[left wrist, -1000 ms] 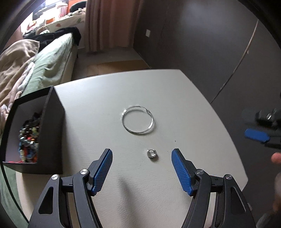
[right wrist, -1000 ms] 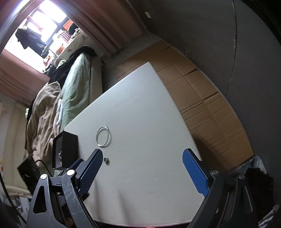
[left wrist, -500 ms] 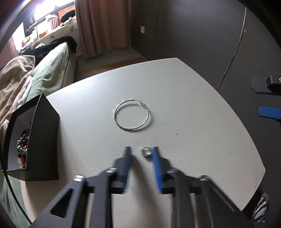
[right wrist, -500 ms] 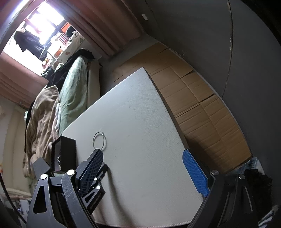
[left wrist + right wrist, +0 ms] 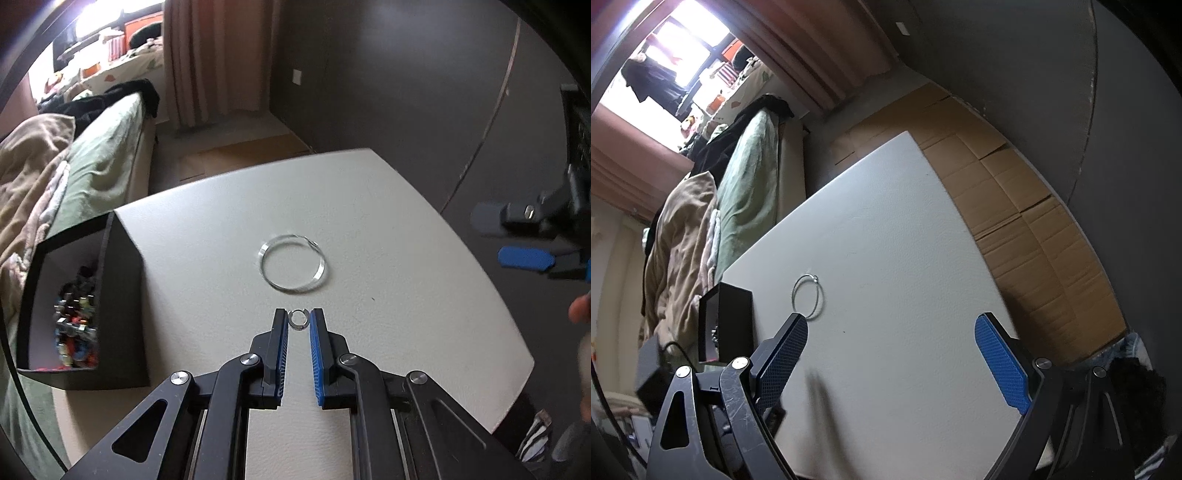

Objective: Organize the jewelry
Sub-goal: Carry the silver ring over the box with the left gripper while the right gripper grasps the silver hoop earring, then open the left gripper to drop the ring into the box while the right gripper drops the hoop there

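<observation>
A small silver ring (image 5: pixel 298 319) sat pinched between the blue pads of the left hand-held gripper (image 5: pixel 298 320), its jaws having just closed narrow around it, at or just above the white table (image 5: pixel 406 229). Just beyond it a large thin silver hoop (image 5: pixel 293 263) lay flat on the table, not yet collected. At the table's left edge an open black box (image 5: pixel 125 295) already held a heap of colourful jewelry (image 5: pixel 75 325). The right hand-held gripper (image 5: pixel 890 354) hung wide and empty. Two pieces seemingly remained to stow.
</observation>
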